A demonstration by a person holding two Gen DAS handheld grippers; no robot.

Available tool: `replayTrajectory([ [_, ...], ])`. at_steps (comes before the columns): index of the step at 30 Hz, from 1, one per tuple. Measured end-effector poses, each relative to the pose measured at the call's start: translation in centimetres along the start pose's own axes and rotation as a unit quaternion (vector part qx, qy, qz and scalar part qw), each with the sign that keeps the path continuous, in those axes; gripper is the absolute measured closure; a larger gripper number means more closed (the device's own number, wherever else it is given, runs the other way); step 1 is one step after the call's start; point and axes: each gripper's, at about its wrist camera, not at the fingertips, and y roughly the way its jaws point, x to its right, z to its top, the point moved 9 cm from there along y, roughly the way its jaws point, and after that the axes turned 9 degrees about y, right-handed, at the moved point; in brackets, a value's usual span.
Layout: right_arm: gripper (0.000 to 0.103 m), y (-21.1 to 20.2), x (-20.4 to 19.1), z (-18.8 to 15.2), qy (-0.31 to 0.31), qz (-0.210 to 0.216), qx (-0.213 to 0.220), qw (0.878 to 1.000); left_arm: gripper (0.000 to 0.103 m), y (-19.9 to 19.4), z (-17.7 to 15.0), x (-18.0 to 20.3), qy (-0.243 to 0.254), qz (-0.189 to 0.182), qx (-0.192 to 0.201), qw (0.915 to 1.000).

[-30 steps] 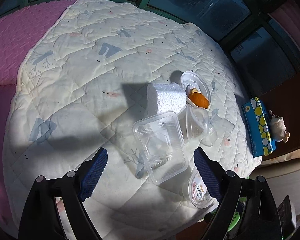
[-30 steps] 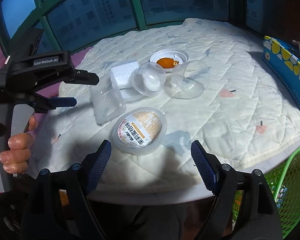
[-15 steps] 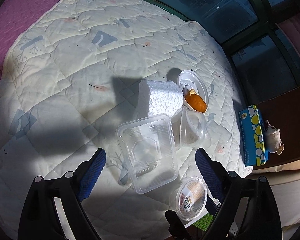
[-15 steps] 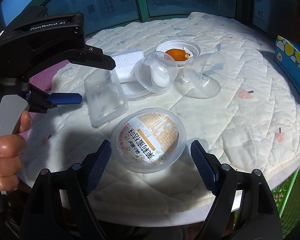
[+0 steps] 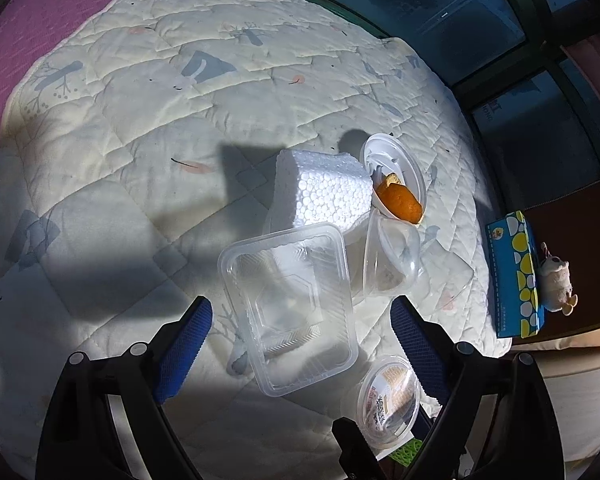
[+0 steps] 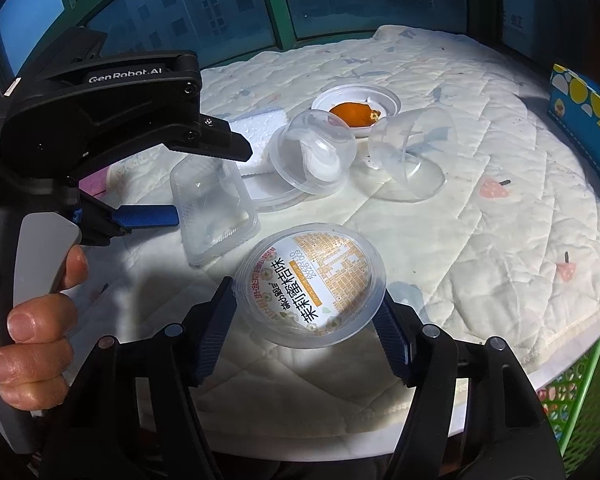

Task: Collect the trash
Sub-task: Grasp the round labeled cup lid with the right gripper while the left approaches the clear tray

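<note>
Approach is complete on the right side: the right tongs, which a second ago stood spread well short of the labelled round container, now bracket it, with both blue pads at or just touching its rim. Firm pinching cannot be confirmed; the container appears to rest on the quilted bench near its front edge. The left tongs have also advanced and hang spread over the near end of the clear rectangular tray, gripping nothing. Beyond the tray lie a white foam block, a clear domed lid and a white dish holding an orange food scrap. A green basket stands below the bench edge at right, the likely receptacle. Judgement: first pickup is imminent; closing on a thin plastic rim risks slipping or deforming it.
</note>
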Motion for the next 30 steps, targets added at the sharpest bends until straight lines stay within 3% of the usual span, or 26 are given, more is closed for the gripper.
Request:
replayTrajectory([
  [11, 0.037, -2.4, 1.3, 0.0, 0.013, 0.001, 0.019, 1.000, 0.041, 0.5, -0.4, -0.2, -0.006, -0.003, -0.006, 1.0000],
  [16, 0.037, -3.9, 2.3, 0.0, 0.022, -0.004, 0.033, 0.999, 0.059, -0.3, -0.6, 0.7, 0.019, -0.011, 0.003, 0.9998],
  [19, 0.037, -4.7, 2.9, -0.1, 0.031, -0.005, 0.039, 0.999, 0.064, -0.9, -0.5, 1.2, 0.037, -0.010, 0.009, 0.9992],
  [26, 0.037, -5.4, 3.9, -0.3, 0.045, -0.008, 0.045, 0.998, 0.064, -0.8, -0.7, 1.2, 0.032, -0.010, 0.002, 0.9994],
  [30, 0.037, -5.6, 4.1, -0.1, 0.049, -0.006, 0.048, 0.998, 0.043, -0.8, -0.6, 1.1, 0.026, -0.003, 0.007, 0.9996],
])
